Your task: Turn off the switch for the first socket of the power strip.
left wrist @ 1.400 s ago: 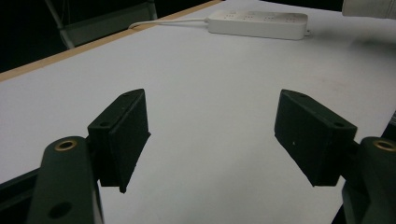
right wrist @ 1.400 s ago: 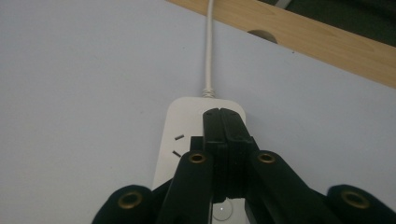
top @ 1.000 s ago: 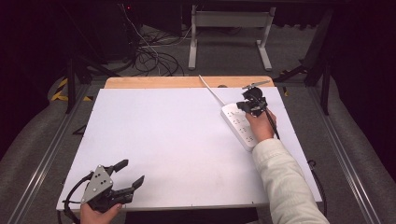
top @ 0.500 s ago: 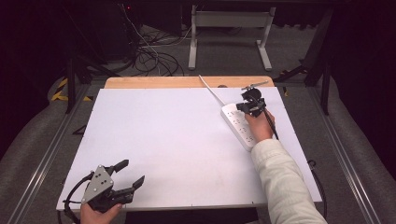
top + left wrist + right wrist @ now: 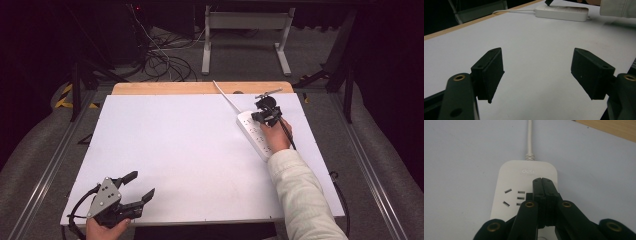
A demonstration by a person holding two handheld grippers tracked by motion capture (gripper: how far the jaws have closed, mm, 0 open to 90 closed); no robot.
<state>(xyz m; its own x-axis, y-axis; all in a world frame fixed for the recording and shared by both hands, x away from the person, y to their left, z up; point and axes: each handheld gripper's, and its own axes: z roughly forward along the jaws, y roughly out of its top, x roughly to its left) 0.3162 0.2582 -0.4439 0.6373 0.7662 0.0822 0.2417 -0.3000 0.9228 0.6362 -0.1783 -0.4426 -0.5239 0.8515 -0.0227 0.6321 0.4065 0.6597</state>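
White tabletop [image 5: 190, 150] is lying before me, edged with light wood at its far side, dark floor and tangled cables beyond. Near the far right corner a white plastic power strip [image 5: 255, 134] is resting flat, and my right gripper [image 5: 544, 185] is poised over its cord end, jaws clenched together on nothing. My left gripper [image 5: 135, 186] is sitting at the near left edge, jaws spread wide and empty.
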